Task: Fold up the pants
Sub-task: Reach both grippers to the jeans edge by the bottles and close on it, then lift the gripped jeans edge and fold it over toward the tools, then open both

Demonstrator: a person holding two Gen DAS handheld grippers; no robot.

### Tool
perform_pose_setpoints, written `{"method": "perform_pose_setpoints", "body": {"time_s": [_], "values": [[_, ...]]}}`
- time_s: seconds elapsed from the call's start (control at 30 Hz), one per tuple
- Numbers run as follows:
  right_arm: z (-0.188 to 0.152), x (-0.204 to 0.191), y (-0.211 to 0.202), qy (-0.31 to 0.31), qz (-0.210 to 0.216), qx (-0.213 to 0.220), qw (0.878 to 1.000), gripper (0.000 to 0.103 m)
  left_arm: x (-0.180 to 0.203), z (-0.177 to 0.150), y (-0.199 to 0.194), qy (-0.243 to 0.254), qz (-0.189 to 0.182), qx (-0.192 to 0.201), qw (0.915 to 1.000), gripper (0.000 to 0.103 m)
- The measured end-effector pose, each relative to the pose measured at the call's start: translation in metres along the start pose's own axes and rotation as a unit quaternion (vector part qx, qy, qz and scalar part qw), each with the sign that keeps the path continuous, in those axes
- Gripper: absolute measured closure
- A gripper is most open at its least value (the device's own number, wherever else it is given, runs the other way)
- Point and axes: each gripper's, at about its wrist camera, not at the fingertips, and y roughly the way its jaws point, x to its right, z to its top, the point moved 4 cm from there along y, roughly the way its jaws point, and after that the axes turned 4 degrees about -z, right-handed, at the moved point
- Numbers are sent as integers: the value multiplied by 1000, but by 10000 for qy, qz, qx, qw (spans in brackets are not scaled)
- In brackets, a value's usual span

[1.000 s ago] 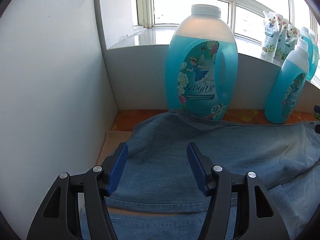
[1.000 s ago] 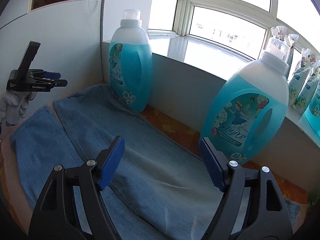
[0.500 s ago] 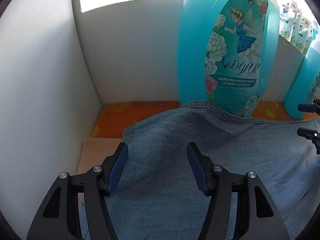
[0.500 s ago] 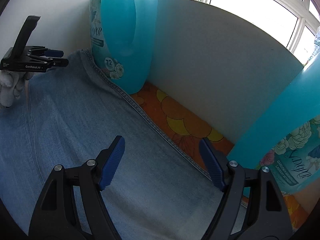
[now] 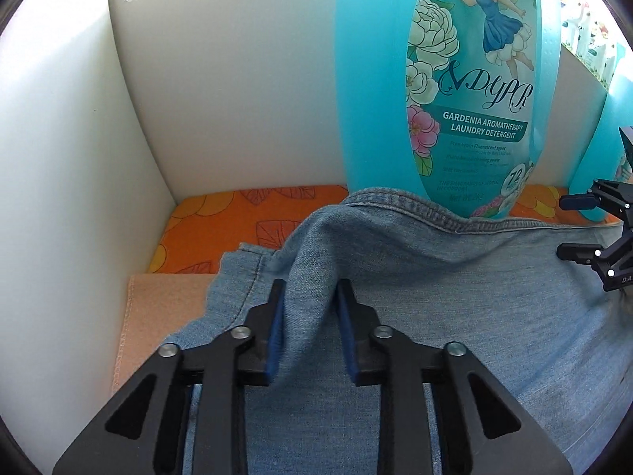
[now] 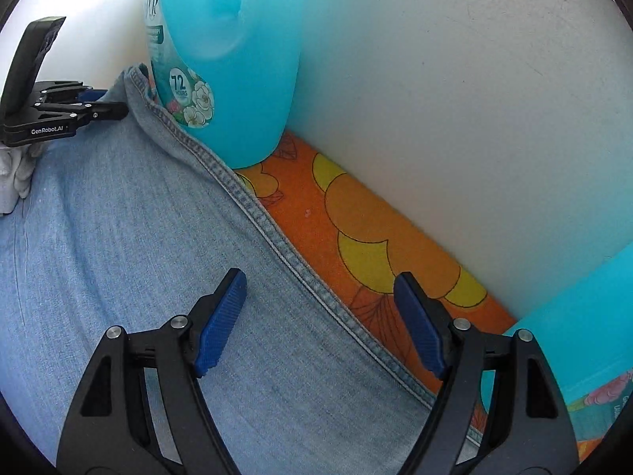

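Faded blue denim pants (image 5: pixel 455 297) lie flat, hemmed edge against the turquoise detergent bottle (image 5: pixel 447 79) — left gripper (image 5: pixel 309 301) has just closed, pinching a ridge; right gripper (image 6: pixel 320 297) gapes, straddling that edge.

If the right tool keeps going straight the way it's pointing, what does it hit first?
Most likely the jeans: the open right tool points steeply down at the denim's stitched edge, with the orange flowered mat just beyond. Depth is unclear, so it may land right on that seam rather than on flat fabric.
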Motion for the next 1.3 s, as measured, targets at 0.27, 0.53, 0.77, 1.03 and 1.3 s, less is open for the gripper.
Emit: {"method": "perform_pose_setpoints", "body": {"time_s": [0.27, 0.53, 0.77, 1.03, 1.3], "values": [[0, 1, 11, 237, 566, 26, 9981, 53, 2, 2, -16, 54, -1, 148, 9999, 99], [0, -23, -4, -118, 241, 125, 9996, 94, 11, 4, -42, 151, 24, 282, 9995, 100], [0, -32, -61, -65, 165, 565, 9982, 95, 14, 5, -71, -4, -62, 480, 9988, 100], [-13, -59, -129, -189, 57, 973, 9951, 96, 26, -8, -141, -34, -140, 884, 9960, 100], [-67, -118, -205, -582, 111, 1202, 9910, 96, 30, -53, -212, -286, -247, 1229, 9917, 100]]}}
